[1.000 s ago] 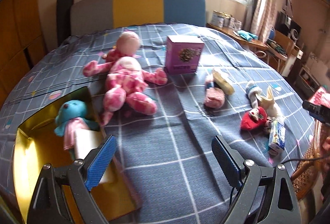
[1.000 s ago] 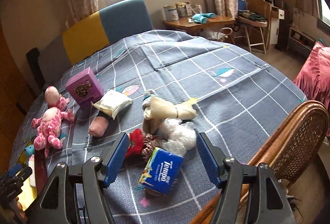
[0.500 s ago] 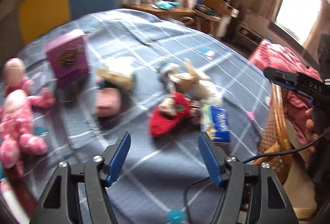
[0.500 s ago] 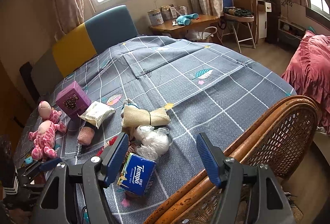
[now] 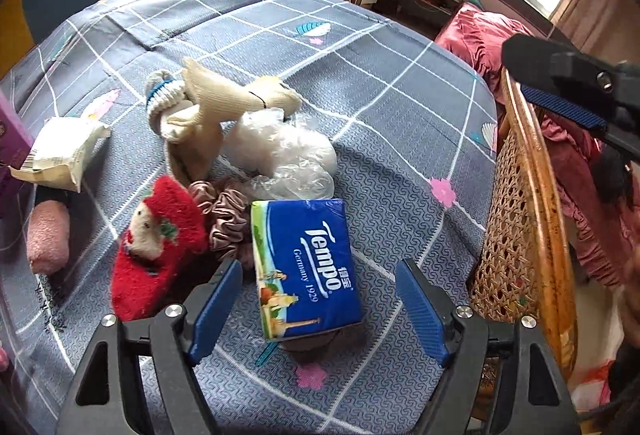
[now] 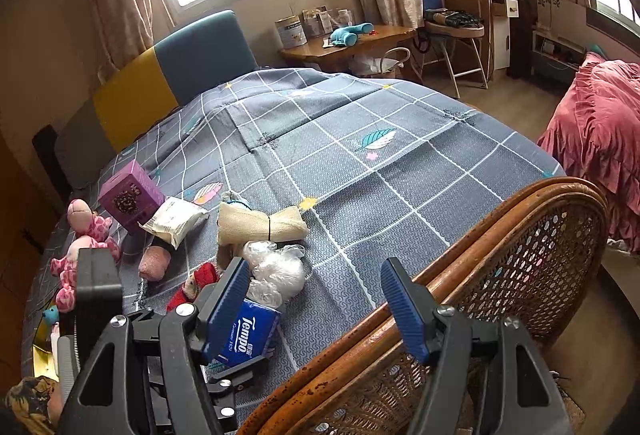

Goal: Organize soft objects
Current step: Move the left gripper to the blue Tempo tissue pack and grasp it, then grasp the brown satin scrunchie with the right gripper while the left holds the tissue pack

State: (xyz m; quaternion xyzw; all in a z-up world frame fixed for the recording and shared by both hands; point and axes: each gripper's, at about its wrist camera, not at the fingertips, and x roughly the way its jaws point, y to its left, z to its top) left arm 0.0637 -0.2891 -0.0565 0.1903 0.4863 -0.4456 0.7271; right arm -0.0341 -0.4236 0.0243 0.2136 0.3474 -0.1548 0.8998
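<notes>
The left hand-held gripper (image 5: 320,311) hangs over the bed (image 5: 360,83), its jaws apart and just now widening; the blue Tempo tissue pack (image 5: 306,267) lies between the pads, untouched by either. At the pack's 10 o'clock sit a pink scrunchie (image 5: 224,215) and a red plush slipper (image 5: 156,255); at 12 o'clock a crumpled clear plastic bag (image 5: 284,155) and beige socks (image 5: 216,107) behind it. The right hand-held gripper (image 6: 316,299) stands moderately wide and empty above the rattan chair back (image 6: 500,255). At the far left of the right wrist view a yellow-lined box (image 6: 42,353) is mostly hidden; its contents cannot be made out.
</notes>
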